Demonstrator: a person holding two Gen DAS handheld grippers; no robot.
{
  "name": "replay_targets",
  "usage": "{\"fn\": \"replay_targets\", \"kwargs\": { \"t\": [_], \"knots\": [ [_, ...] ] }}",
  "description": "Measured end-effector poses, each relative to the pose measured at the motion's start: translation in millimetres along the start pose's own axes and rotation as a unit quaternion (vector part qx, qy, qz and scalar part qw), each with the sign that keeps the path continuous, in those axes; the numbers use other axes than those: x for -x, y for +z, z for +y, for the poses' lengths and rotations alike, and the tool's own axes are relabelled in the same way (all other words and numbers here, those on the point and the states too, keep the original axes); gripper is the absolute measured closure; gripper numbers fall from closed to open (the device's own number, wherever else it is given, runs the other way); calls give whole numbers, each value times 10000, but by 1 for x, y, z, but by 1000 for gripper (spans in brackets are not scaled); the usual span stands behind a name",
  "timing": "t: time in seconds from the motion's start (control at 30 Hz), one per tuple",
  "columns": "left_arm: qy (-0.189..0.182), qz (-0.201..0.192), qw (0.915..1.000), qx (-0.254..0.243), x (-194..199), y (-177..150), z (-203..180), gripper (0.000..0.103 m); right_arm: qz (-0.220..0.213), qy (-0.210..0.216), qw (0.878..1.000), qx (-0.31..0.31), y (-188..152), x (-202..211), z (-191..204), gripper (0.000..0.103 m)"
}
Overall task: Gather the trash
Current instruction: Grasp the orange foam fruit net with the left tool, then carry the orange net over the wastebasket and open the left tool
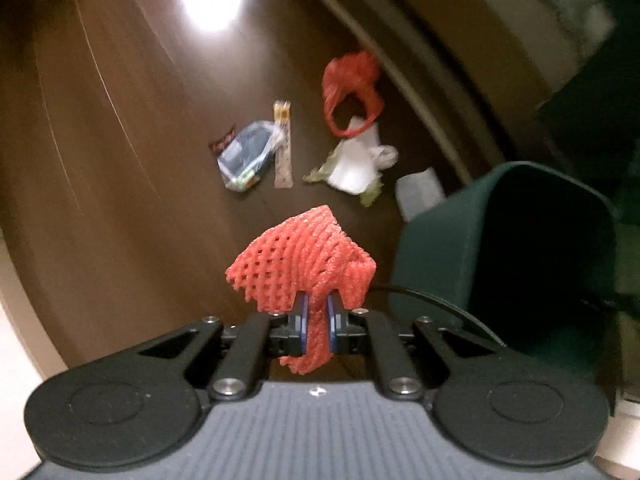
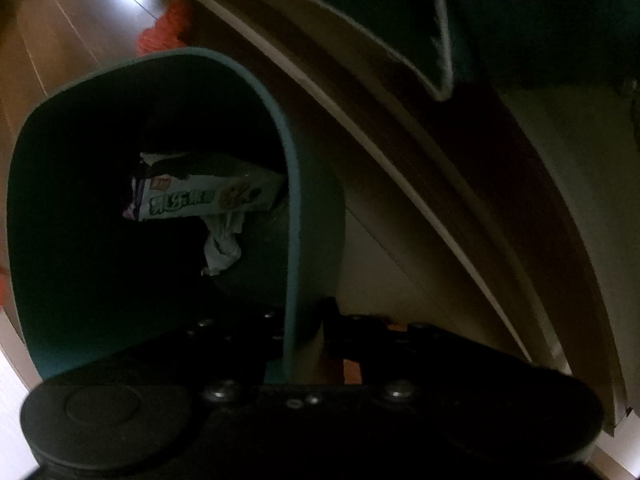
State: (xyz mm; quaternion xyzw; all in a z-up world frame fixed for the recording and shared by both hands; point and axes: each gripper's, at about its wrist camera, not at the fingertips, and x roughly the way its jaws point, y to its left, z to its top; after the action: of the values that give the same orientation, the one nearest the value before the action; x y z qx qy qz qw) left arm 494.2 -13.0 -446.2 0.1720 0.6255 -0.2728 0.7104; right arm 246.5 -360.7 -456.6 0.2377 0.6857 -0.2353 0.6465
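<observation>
Biggest thing around is the dark wood floor [image 1: 120, 140], then the green bin [image 1: 500, 256] standing on it to the right of the litter. The right gripper [image 2: 304, 344] is clamped on the bin's rim, jaws narrow, though that view is so dark I can barely see the pads. Inside are a snack box [image 2: 208, 196] and crumpled paper [image 2: 222, 244].

The left gripper [image 1: 317, 322] is pinched tight on a red foam net [image 1: 304, 264], held up above the floor just left of the bin. I'd guess it's featherlight and squashy, so grabbing a bunched fold like this works fine.

On the floor: red plastic bag [image 1: 352, 88], white wrapper pile [image 1: 356, 162], clear packet [image 1: 246, 154], thin stick wrapper [image 1: 283, 144]. All blurry, and the labels are unreadable.
</observation>
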Motion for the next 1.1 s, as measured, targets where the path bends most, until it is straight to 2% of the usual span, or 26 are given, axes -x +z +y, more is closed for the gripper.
{"fn": "replay_targets", "kwargs": {
  "t": [0.17, 0.33, 0.4, 0.47, 0.53, 0.6, 0.7, 0.97, 1.03, 1.07, 1.1],
  "knots": [
    [-268, -248, 9987, -368, 74, -9, -28, 94, -128, -53, 9999, 98, 1, 17, 9, 94],
    [-589, -266, 9936, -931, 104, -7, -75, 94, -164, 57, 9998, 80, -8, 26, 13, 94],
    [-550, -207, 9916, -1156, 101, -9, -98, 94, -143, 102, 9998, 110, -11, 26, 15, 94],
    [-677, -48, 9906, -1188, 91, -9, -114, 94, -128, 144, 9997, 167, -14, 27, 14, 94],
    [-619, 91, 9903, -1242, 78, -11, -126, 94, -94, 195, 9995, 231, -16, 20, 14, 94],
    [-598, 298, 9908, -1179, 62, -14, -134, 94, -42, 268, 9992, 303, -18, 12, 8, 94],
    [-376, 601, 9898, -1238, 40, -21, -150, 94, 43, 365, 9987, 339, -15, 8, 7, 94],
    [-316, 1035, 9849, -1352, 16, -31, -171, 94, 95, 428, 9980, 451, -10, 9, 2, 94],
    [-345, 1119, 9840, -1343, 14, -29, -171, 90, 104, 419, 9981, 432, -13, 9, 3, 94],
    [-361, 1160, 9838, -1317, 13, -29, -171, 84, 114, 421, 9981, 434, -13, 9, 4, 94],
    [-340, 1180, 9839, -1296, 13, -28, -169, 73, 114, 416, 9982, 426, -18, 14, 13, 94]
  ]
}}
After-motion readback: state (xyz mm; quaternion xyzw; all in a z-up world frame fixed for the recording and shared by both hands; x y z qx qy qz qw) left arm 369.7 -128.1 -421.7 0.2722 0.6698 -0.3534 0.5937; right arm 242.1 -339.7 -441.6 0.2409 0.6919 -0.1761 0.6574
